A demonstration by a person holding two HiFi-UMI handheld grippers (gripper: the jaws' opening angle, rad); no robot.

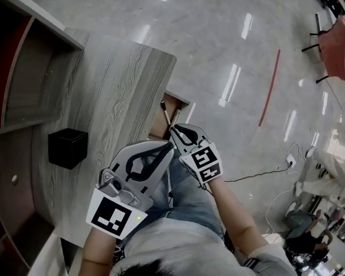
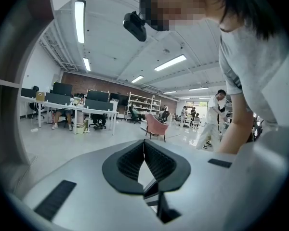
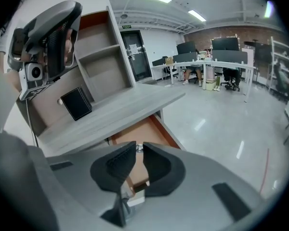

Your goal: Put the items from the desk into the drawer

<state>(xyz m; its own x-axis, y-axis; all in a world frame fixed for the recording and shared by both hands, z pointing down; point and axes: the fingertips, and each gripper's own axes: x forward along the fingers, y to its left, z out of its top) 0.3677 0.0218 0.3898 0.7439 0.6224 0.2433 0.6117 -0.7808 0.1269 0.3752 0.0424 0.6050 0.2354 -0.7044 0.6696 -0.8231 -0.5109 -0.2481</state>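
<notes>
A black box [image 1: 67, 148] [image 3: 76, 103] stands on the grey wood-grain desk [image 1: 121, 91] [image 3: 115, 112]. Under the desk's edge the brown drawer [image 1: 169, 109] [image 3: 140, 131] is pulled open; its inside is mostly hidden. My right gripper [image 1: 173, 130] [image 3: 138, 147] is at the drawer's front, nearly shut, with a small metal knob between its tips. My left gripper [image 1: 171, 146] [image 2: 144, 142] is held beside it over the person's lap, tilted up toward the room. Its jaws are shut with nothing in them.
An open shelf unit [image 1: 11, 68] [image 3: 101, 57] lines the desk's far side. The person's jeans-clad legs [image 1: 187, 203] are below the grippers. A red strip [image 1: 269, 88] and a cable [image 1: 259, 174] lie on the floor. A pink chair [image 2: 156, 125] and people stand farther off.
</notes>
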